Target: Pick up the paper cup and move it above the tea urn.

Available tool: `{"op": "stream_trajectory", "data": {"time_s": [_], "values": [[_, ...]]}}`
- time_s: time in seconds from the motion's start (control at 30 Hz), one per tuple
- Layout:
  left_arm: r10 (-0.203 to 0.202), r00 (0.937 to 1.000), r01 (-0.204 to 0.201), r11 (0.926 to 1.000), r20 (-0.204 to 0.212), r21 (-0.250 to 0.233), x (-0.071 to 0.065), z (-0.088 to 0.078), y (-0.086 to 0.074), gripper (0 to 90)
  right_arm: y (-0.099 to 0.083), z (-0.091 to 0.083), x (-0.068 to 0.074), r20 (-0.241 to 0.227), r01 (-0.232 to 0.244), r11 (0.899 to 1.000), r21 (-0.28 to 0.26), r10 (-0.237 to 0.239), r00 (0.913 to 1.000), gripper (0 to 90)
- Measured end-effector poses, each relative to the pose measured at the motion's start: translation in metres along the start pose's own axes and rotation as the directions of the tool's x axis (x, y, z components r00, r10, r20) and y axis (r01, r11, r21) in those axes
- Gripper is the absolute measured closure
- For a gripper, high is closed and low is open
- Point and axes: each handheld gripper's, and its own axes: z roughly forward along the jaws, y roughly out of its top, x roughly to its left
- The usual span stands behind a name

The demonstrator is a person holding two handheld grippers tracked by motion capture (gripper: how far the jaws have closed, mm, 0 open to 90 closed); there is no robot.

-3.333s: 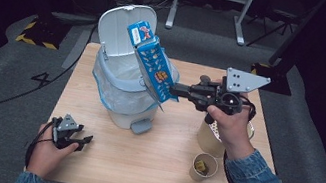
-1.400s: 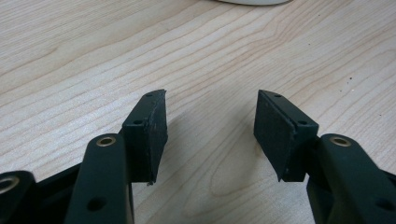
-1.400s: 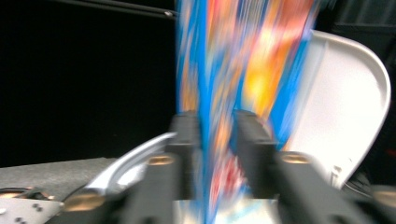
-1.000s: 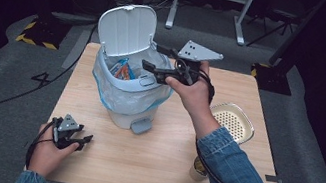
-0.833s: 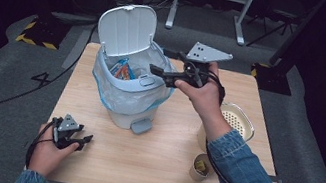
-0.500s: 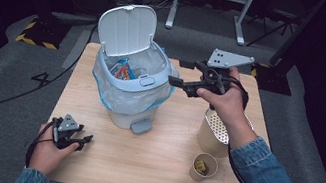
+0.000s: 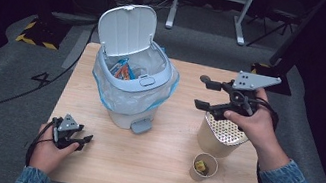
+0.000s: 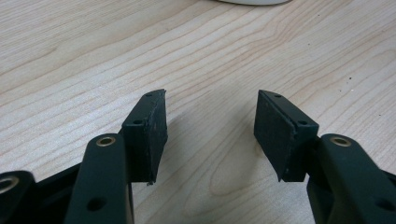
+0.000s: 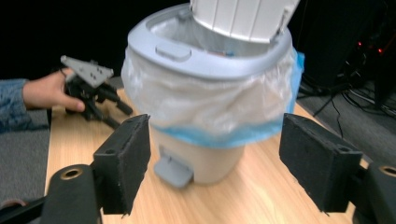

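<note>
High view. Pedal bin (image 7: 130, 97) standing on the wooden table (image 7: 157, 171), lid (image 7: 127, 28) tipped up and back, clear liner with a blue edge folded over the rim. Colourful packet (image 7: 123, 69) lying inside the bin, near its back-left wall under the raised lid. Right gripper (image 7: 203, 92) held in the air to the right of the bin, well apart from it, jaws pointing back toward the bin, set wide, nothing between them; just been opening further. Tall paper cup (image 7: 217, 135) with a dotted inside right of the bin, directly under the right hand. Small paper cup (image 7: 203, 166) in front of the tall one, something yellowish in it. Left gripper (image 7: 86, 140) resting low on the table in front of the bin and to its left, near the table's near edge.

Left gripper view. Left gripper (image 8: 210, 126) just above bare wood, jaws wide apart, nothing between the pads (image 8: 152, 128).

Right gripper view. Right gripper (image 9: 215, 163) facing the bin (image 9: 210, 98), jaws wide and empty, bin framed between them but well beyond. Other hand with its gripper (image 9: 91, 88) left of the bin on the table.
</note>
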Motion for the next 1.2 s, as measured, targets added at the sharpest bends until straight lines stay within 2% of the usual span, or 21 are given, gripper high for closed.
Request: {"op": "stream_trajectory", "data": {"time_s": [0.37, 0.53, 0.73, 0.9, 1.1, 1.2], "values": [[0.0, 1.0, 0.0, 1.0, 0.001, 0.001, 0.0, 0.0, 0.0, 44.4, -0.043, -0.031, 0.006, 0.03, -0.03, 0.997, 0.066, 0.028, 0.9992, 20.1], [0.0, 1.0, 0.0, 1.0, 0.0, -0.001, 0.0, 0.0, 0.0, 44.4, -0.063, -0.041, 0.009, 0.01, -0.03, 0.995, 0.099, 0.029, 0.9995, 19.0], [0.0, 1.0, 0.0, 1.0, 0.0, 0.0, 0.0, 0.0, 0.0, 44.5, -0.085, -0.051, 0.017, 0.012, -0.03, 0.988, 0.154, 0.028, 0.9995, 18.1], [0.0, 1.0, 0.0, 1.0, 0.0, 0.0, 0.0, 0.0, 0.0, 44.5, -0.099, -0.063, 0.025, 0.039, -0.008, 0.981, 0.195, 0.001, 0.9992, 20.7], [0.002, 1.0, -0.002, 1.0, 0.0, 0.001, 0.0, 0.0, 0.0, 44.5, -0.124, -0.07, 0.033, 0.042, -0.028, 0.97, 0.24, 0.018, 0.999, 21.2], [0.001, 1.0, -0.001, 1.0, 0.0, 0.001, 0.0, 0.0, 0.0, 44.5, -0.138, -0.072, 0.037, 0.034, -0.056, 0.97, 0.239, 0.05, 0.9982, 21.8]]}}
